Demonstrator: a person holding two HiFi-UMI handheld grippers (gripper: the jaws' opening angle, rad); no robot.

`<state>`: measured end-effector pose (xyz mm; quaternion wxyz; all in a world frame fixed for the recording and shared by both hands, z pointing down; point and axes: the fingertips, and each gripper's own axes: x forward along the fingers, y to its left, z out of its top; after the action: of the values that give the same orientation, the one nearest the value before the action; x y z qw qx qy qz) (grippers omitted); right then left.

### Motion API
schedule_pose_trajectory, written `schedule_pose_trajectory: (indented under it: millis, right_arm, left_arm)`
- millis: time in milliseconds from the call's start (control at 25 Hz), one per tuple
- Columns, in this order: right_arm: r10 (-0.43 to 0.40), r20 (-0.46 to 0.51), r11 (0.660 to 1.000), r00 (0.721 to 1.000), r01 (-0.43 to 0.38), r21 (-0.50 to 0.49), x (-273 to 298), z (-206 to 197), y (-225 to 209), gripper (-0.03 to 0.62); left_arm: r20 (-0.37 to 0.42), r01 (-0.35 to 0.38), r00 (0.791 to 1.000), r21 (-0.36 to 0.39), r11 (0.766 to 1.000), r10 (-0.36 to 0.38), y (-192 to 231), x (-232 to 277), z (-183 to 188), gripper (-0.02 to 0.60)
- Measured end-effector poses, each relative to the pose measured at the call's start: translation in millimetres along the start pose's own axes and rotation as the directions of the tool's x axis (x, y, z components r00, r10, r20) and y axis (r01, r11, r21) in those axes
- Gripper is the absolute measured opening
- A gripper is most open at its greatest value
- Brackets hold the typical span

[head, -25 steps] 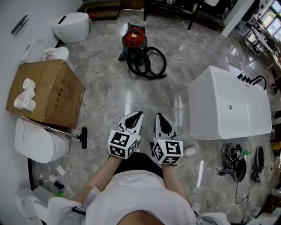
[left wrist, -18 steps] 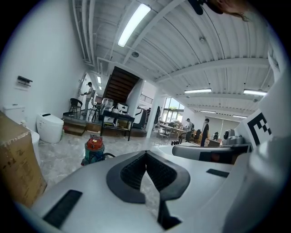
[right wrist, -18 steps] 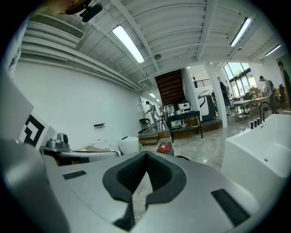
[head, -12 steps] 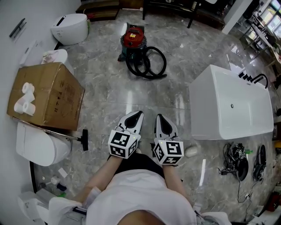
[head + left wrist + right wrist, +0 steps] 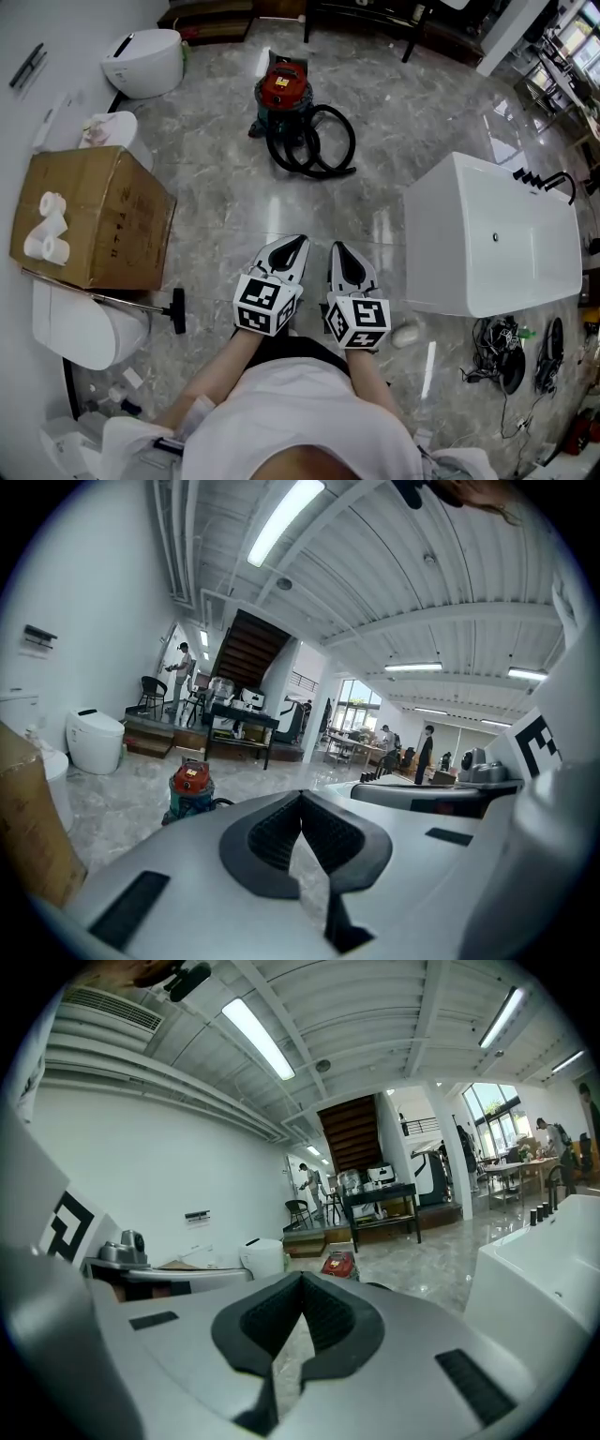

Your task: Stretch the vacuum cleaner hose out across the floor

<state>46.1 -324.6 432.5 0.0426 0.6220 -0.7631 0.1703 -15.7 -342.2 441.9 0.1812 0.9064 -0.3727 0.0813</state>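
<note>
A red and teal vacuum cleaner [image 5: 282, 91] stands on the marble floor at the top middle of the head view, its black hose [image 5: 314, 141] coiled in loops just in front of it. The vacuum cleaner [image 5: 190, 790] also shows small in the left gripper view, and as a red-topped vacuum cleaner [image 5: 339, 1264] in the right gripper view. My left gripper [image 5: 298, 243] and right gripper [image 5: 336, 247] are held side by side in front of me, well short of the hose. Both are shut with nothing between the jaws.
A cardboard box [image 5: 94, 218] with paper rolls sits at the left, beside white toilets [image 5: 143, 59]. A vacuum wand with floor nozzle [image 5: 175, 310] lies near the box. A white bathtub [image 5: 497, 234] stands at the right, with cables [image 5: 497, 347] on the floor below it.
The vacuum cleaner, hose and bathtub have slid a little lower in the head view and the box has shifted left. Both grippers stay shut and side by side.
</note>
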Motion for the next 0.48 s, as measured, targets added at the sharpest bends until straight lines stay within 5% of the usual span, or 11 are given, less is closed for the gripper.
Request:
schedule_pose_trajectory:
  millis: [480]
  right_arm:
    - [-0.024,-0.028,1.0,0.999,0.024,0.014,100,40,-28,0.008]
  left_arm:
    - [-0.013,0.007,1.0,-0.029,1.0,-0.007,75,81,53,0.008]
